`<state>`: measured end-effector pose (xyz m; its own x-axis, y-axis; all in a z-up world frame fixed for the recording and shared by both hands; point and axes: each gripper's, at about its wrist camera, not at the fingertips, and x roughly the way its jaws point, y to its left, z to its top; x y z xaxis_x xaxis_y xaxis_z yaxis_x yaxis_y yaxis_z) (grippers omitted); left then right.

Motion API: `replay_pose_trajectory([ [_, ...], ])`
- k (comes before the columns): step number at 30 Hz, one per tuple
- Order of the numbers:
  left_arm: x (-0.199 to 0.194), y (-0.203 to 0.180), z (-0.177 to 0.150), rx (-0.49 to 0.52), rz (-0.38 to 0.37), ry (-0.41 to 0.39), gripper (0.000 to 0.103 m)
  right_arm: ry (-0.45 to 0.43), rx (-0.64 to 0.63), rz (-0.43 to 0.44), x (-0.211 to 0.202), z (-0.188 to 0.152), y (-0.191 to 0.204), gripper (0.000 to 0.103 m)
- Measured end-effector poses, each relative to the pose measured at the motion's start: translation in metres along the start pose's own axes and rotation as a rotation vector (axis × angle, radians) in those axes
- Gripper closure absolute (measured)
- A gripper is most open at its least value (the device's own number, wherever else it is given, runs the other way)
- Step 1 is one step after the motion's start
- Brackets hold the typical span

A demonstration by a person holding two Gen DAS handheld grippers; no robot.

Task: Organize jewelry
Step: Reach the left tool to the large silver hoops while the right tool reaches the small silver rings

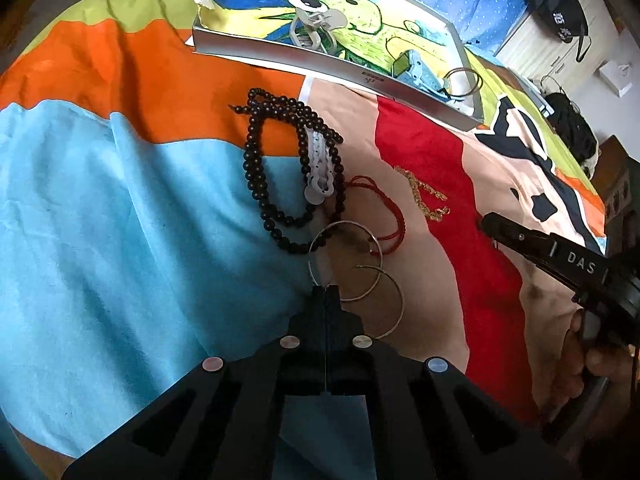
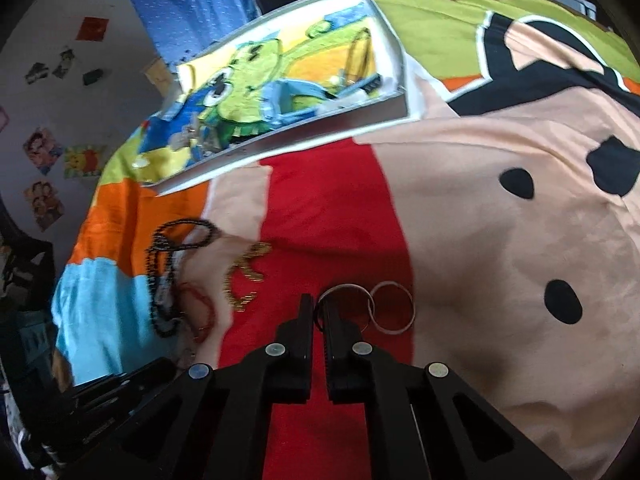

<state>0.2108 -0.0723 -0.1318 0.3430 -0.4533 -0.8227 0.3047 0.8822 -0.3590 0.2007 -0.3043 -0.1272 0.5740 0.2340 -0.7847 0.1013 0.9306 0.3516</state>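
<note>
Two grippers pinch hoops on the bed: our left gripper (image 1: 327, 289) nips a thin silver hoop (image 1: 346, 260), our right gripper (image 2: 318, 304) a bangle (image 2: 347, 306). We should lift slowly toward the tray (image 1: 400, 76), keeping neighbours untangled.

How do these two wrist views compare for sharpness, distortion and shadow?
Left wrist: sharp; the dark bead necklace shows single beads; fisheye bends the tray rim. Right wrist: softer, smeared; the gold chain is blurry; a shadow falls on the bedspread beside the gripper.
</note>
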Motion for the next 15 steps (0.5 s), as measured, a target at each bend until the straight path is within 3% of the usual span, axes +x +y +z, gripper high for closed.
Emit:
replay_pose_trajectory([
  [6,-0.012,0.002,0.002,-0.021,-0.019,-0.051,0.103,-0.024,-0.025,0.042,-0.005,0.002,0.008,0.098],
  [12,-0.005,0.009,0.006,-0.056,0.009,-0.031,0.103,-0.020,-0.029,0.055,-0.004,0.002,0.012,0.098],
  [15,0.001,0.019,0.010,-0.102,-0.029,-0.014,0.103,-0.019,-0.027,0.058,-0.004,0.002,0.012,0.098],
])
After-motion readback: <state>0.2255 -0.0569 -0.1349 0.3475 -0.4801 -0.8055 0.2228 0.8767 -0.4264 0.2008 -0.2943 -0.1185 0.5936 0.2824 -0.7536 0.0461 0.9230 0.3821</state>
